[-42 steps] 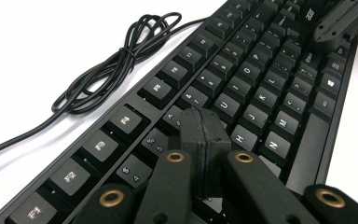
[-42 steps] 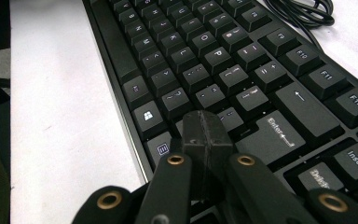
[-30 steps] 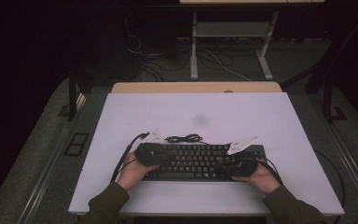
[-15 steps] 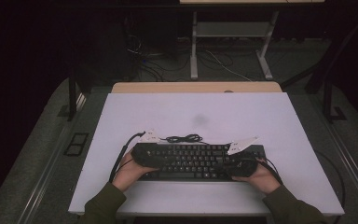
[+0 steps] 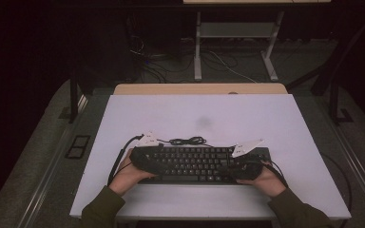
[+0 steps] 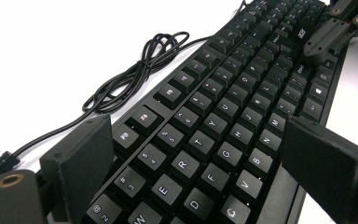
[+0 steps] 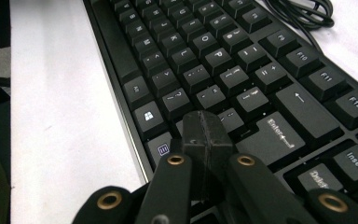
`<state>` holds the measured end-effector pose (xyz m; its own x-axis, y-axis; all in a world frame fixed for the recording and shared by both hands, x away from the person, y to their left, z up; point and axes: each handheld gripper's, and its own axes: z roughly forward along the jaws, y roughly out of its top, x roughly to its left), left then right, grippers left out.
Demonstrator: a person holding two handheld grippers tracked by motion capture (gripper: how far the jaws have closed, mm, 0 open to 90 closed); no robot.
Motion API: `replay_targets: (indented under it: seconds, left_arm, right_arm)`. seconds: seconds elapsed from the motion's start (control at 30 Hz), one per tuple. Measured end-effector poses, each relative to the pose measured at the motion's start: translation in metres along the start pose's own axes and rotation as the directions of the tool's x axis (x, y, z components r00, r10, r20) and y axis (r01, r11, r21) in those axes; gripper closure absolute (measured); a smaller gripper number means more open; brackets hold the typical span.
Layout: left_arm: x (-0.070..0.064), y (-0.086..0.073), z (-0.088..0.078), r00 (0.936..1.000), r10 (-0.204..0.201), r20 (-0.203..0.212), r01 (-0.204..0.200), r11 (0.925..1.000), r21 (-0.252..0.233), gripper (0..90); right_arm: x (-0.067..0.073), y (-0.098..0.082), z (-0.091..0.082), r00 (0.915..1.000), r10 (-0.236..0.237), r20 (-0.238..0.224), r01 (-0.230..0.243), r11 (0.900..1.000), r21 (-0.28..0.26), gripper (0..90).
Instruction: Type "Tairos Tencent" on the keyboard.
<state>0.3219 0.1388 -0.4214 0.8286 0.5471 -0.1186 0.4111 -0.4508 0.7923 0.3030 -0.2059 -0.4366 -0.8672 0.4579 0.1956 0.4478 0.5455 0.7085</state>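
A black keyboard (image 5: 197, 164) is seen lying flat on the white desk (image 5: 218, 118), toward the edge nearest the person and roughly centred across it. All places below are given relative to this keyboard.

The left gripper (image 5: 141, 154) is held over the keyboard's left end. Its jaws have just been opening and are now spread wide, released: in the left gripper view one jaw stands at the far side of the keyboard by the function row and the other at the near side by the bottom row, with the key rows between them and no pad seen pressing on the case. The left hand (image 5: 129, 175) is placed at the keyboard's near left corner.

The right gripper (image 7: 208, 140) is held over the keyboard's right end, above the keys just left of Enter. Its jaws are clenched together with nothing between them. Whether their tips rest on the keys cannot be told. The right hand (image 5: 262, 179) is placed at the near right corner.

The keyboard's cable (image 5: 187, 141) is coiled in a loose bundle on the desk just behind the far edge, left of the middle.
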Motion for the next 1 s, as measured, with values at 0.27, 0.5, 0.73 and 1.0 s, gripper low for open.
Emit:
replay_targets:
  seconds: [0.27, 0.5, 0.73, 1.0]
  left_arm:
    - [0.001, -0.001, -0.002, 1.0000, -0.003, 0.001, 0.003, 1.0000, -0.005, 9.7]
    - [0.002, -0.003, -0.006, 0.9999, -0.009, -0.010, 0.009, 0.9999, -0.010, 11.1]
    - [0.004, -0.007, -0.010, 0.9996, -0.018, -0.022, 0.018, 0.9997, -0.016, 13.5]
    - [0.009, -0.014, -0.018, 0.9979, -0.046, -0.045, 0.045, 0.9988, -0.020, 22.1]
  right_arm:
    - [0.000, 0.005, -0.008, 0.9997, 0.013, -0.018, -0.014, 0.998, -0.057, 85.6]
    - [-0.002, 0.012, -0.010, 0.9993, 0.027, -0.024, -0.029, 0.994, -0.109, 58.0]
    - [-0.004, 0.021, -0.005, 0.9989, 0.045, -0.009, -0.046, 0.988, -0.149, 36.6]
    - [-0.002, 0.034, 0.003, 0.9993, 0.033, -0.016, -0.036, 0.985, -0.169, 32.3]
